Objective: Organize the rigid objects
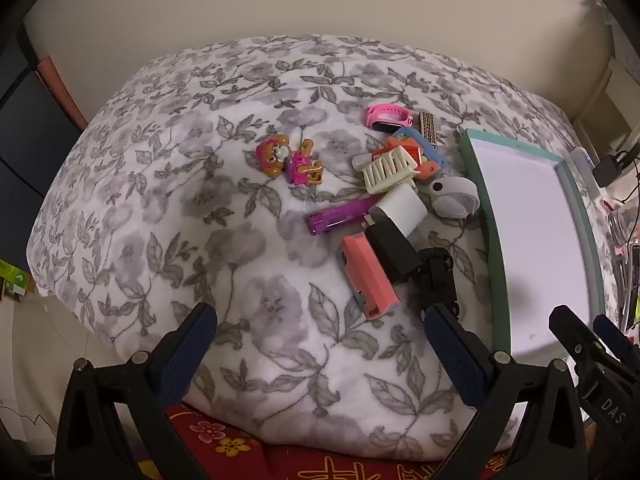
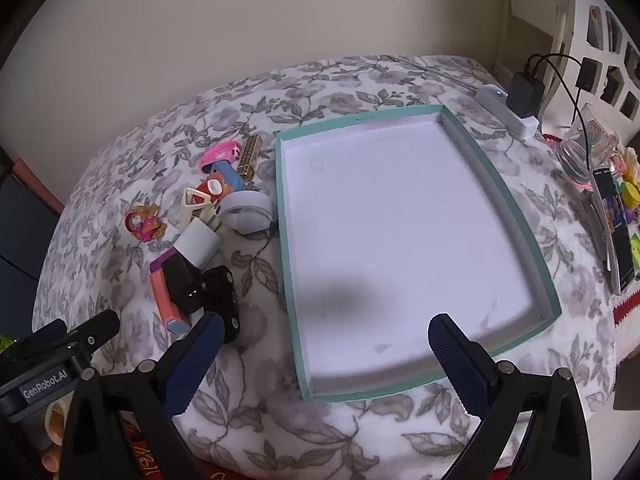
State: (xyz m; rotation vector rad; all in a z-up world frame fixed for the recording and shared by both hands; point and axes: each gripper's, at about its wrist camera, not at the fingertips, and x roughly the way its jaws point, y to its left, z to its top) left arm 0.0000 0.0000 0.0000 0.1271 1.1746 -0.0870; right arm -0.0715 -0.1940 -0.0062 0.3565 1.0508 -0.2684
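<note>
We hold both grippers above a surface covered by a floral cloth [image 1: 168,208]. Our left gripper [image 1: 320,332] has its jaws spread wide and grips nothing; only bare cloth lies between its blue fingertips [image 1: 200,324], though its right-side finger sits just beside a black toy car [image 1: 438,276] in the left wrist view. Our right gripper [image 2: 320,340] is likewise wide open and carries nothing, hovering over the near end of a shallow teal-rimmed tray [image 2: 500,188], whose white floor holds no objects (a dark shadow falls on it near the front). The things to sort lie heaped on the cloth just left of the tray: a pink block [image 1: 368,276] touching a black charger [image 1: 390,248], a white charger [image 1: 400,208] lying over a purple lighter [image 1: 336,216], a cream comb [image 1: 386,170], a grey round piece [image 1: 454,196] close against the tray's side, an orange-and-blue toy [image 1: 420,152] and a pink watch [image 1: 388,118] farther back. A small puppy figure [image 1: 290,160] lies apart to the left of the heap. On the far right in the right wrist view we see a glass jar [image 2: 584,148] and a phone [image 2: 616,232].
</note>
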